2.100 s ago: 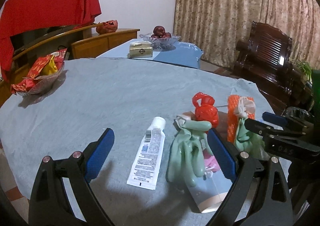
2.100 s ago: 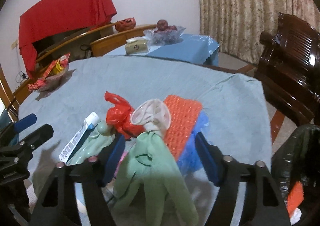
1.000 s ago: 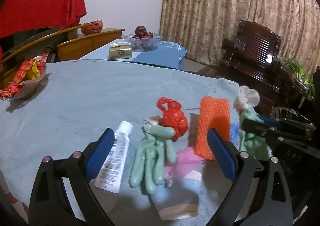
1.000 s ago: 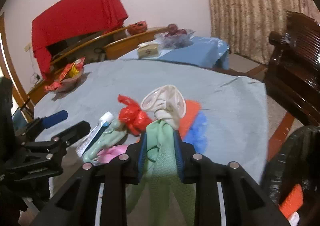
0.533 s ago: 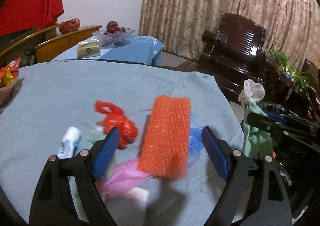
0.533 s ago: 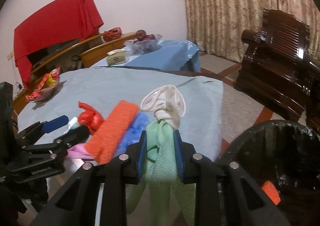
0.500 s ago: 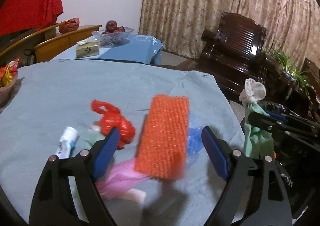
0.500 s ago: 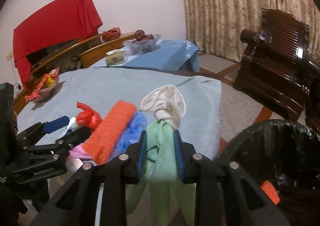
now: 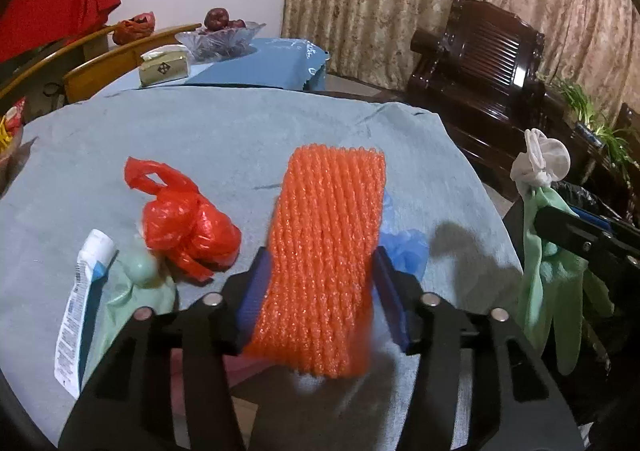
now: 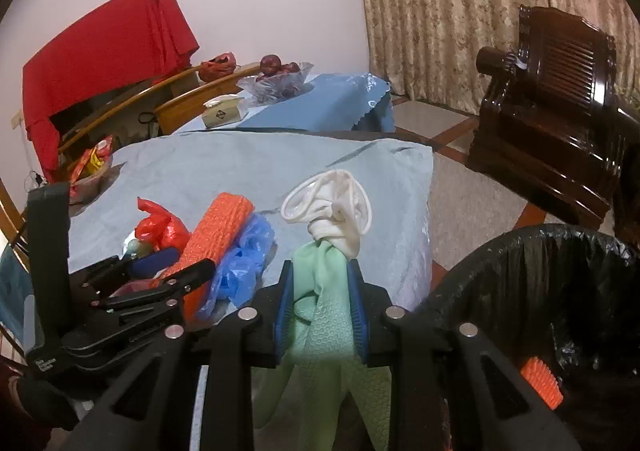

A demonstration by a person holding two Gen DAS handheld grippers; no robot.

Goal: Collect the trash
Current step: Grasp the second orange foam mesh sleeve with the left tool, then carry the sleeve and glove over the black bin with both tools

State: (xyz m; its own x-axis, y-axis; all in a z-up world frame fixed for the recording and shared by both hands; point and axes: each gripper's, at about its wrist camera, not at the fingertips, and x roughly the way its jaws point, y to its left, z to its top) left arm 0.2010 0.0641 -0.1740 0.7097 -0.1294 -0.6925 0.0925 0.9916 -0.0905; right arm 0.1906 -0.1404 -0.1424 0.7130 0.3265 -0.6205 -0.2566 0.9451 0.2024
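Note:
My left gripper (image 9: 320,263) is shut on an orange foam net (image 9: 324,239) on the grey table cloth (image 9: 192,139); it also shows in the right wrist view (image 10: 216,235). My right gripper (image 10: 320,275) is shut on a green rubber glove (image 10: 324,315) with a white cuff (image 10: 332,207), held beside the table edge, left of a black-lined trash bin (image 10: 560,291). The glove also shows in the left wrist view (image 9: 552,251). On the table lie a red plastic bag (image 9: 184,223), a blue plastic bag (image 9: 404,243), a second green glove (image 9: 128,291) and a white tube (image 9: 80,303).
An orange scrap (image 10: 542,387) lies inside the bin. A dark wooden armchair (image 10: 560,99) stands right of the table. A blue side table (image 9: 248,63) with a fruit bowl and a box is behind. A snack bowl (image 10: 92,167) sits at the table's far left.
My left gripper has closed on the orange foam net. My right gripper has carried the green glove right, off the table toward the bin.

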